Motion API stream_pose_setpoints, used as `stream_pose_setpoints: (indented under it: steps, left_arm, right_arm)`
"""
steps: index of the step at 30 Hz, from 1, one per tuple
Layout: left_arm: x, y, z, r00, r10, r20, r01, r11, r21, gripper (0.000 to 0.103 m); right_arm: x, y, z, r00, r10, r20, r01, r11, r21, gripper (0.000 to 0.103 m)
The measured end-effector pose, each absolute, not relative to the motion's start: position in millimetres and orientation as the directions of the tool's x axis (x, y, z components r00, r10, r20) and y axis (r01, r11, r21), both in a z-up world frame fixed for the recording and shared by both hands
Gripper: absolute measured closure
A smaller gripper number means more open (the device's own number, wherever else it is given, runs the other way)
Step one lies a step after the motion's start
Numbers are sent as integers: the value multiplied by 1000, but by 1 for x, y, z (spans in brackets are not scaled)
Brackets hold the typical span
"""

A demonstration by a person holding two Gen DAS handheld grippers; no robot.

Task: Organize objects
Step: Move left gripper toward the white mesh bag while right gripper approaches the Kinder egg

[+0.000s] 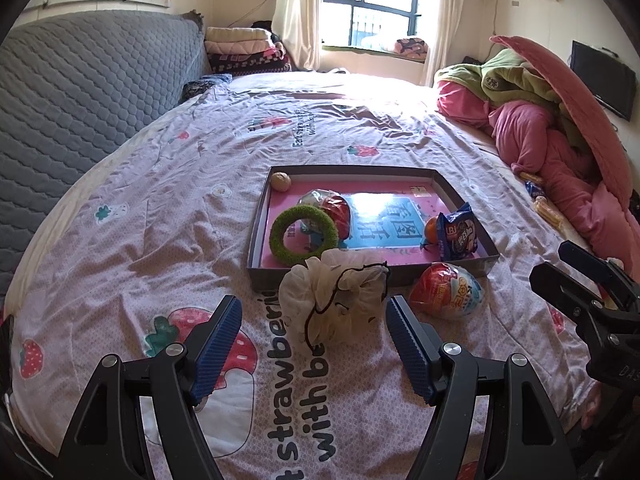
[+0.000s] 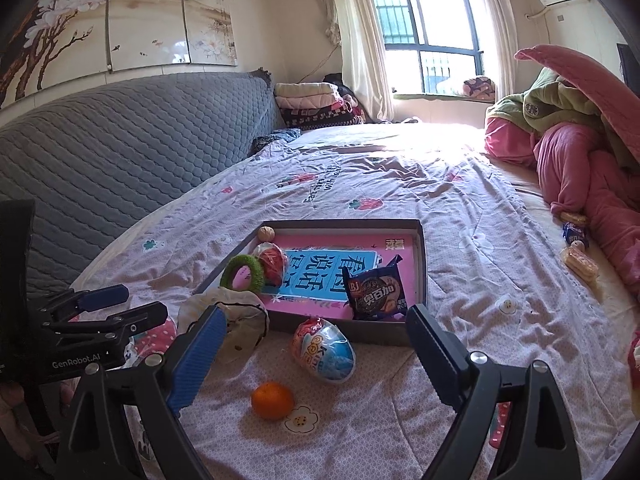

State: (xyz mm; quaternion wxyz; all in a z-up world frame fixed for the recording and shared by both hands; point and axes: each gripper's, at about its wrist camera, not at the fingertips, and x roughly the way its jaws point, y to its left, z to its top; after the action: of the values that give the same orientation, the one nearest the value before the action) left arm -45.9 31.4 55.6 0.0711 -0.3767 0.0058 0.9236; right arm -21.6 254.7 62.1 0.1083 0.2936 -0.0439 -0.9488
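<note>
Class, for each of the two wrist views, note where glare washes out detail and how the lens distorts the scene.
Left wrist view: sunlight from the window bleaches the far bedsheet and glares off the blue card in the box; black corners and bowed edges show fisheye distortion. Right wrist view: the same window overexposes the far bed, and the grey headboard curves strongly.

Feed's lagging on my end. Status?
Left gripper open, cream scrunchie between its jaws, ungripped. Right gripper open, empty, over toy egg and orange. Both lie outside box. Nothing blocking.
</note>
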Motion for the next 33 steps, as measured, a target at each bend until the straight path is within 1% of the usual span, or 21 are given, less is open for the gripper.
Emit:
stream_pose_setpoints:
  steps: [10,20,28,33]
  left_arm:
    - [-47,36,31,-666,126,-735,-147,-988,-36,27]
    - [-49,34,9,-623,127,-772,-151,-988,-40,27]
    - [-54,32,-2,-604,121,-788,-146,-988,-40,27]
    - [-59,29,-8,-603,141,-785,-149,-987,-62,27]
  right_arm:
    - [-25,246,40,-770,-210,-602,190,-977,97,12]
    - [-29,242,26,-740,-204,-641,193,-977,87,12]
    - [-32,240,17,-722,-200,-662,196,-977,81,12]
    - [-35,241,11,-716,-196,-670,192,-978,80,12]
